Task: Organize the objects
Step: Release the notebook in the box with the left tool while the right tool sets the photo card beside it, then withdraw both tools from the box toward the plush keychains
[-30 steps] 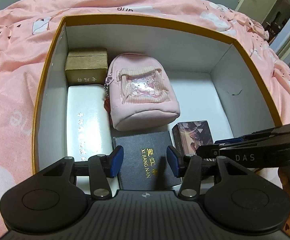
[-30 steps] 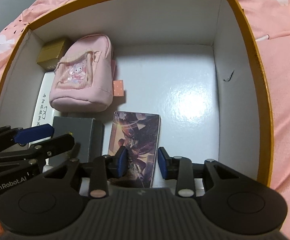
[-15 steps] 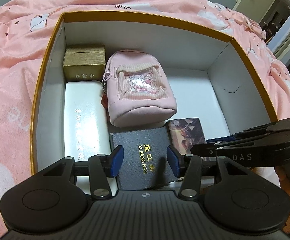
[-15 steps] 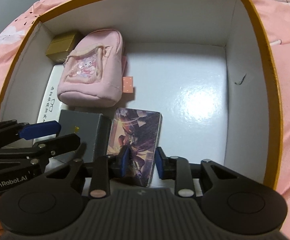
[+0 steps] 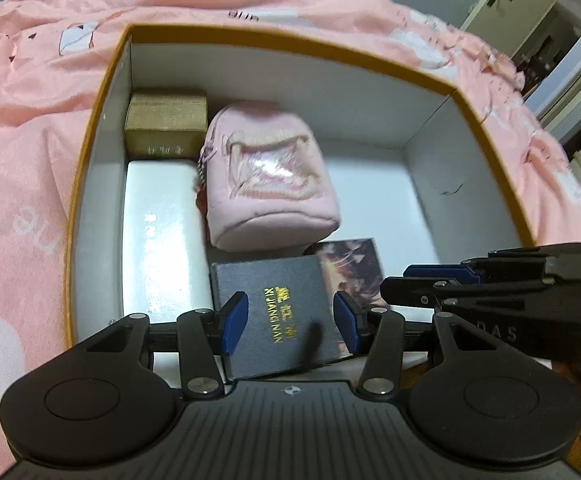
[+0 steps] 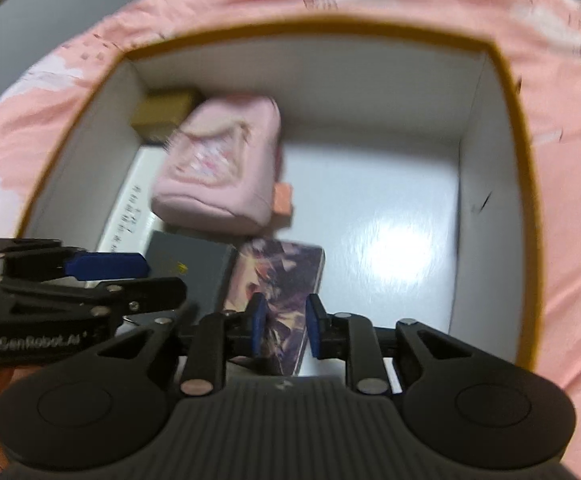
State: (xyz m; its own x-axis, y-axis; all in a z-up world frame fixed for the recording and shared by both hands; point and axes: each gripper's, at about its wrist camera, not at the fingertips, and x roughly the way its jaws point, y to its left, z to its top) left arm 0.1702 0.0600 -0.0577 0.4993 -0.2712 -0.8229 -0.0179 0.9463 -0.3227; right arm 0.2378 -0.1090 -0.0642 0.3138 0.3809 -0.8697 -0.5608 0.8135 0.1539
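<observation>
Inside box (image 5: 94,128), pouch (image 5: 268,184), cases (image 5: 278,312)

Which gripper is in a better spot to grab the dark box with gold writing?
Left. The left gripper hangs open right over the dark box, its fingers either side. The right gripper sits over the picture box instead.

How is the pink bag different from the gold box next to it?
The pink bag looks soft and rounded; the gold box is hard-edged and square. The bag is bigger and has a picture pocket on front; the box is smaller, with small writing on one side. Both lie at the far left of the big box.
</observation>
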